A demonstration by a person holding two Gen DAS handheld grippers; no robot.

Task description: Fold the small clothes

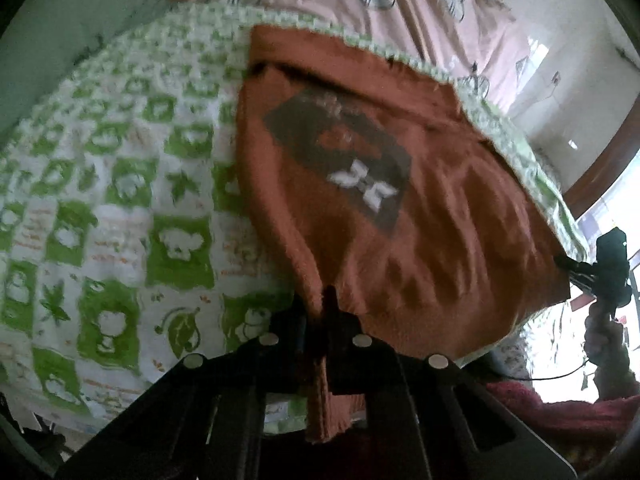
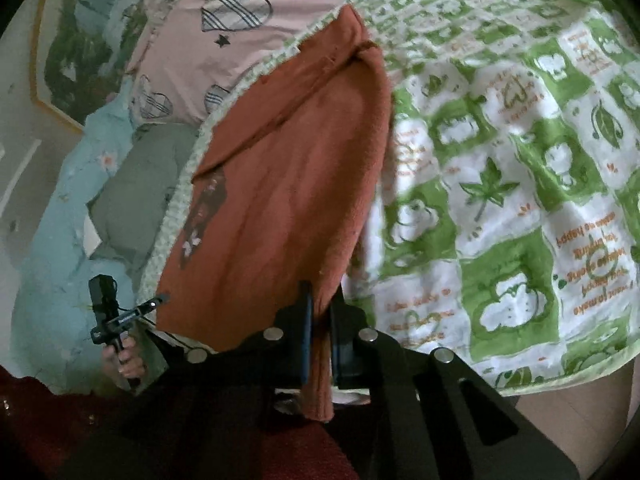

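Pinched cloth fills the bottom centre of both views: the left tool (image 1: 318, 316) and the right tool (image 2: 320, 320) are each clamped on a near corner of the orange shirt (image 1: 380, 208), which lies over the green-checked blanket (image 1: 120, 200) across mid-frame. To fold well, lift both corners level, keep the hem taut, and lay it squarely toward the collar (image 2: 360, 50) at the upper centre.
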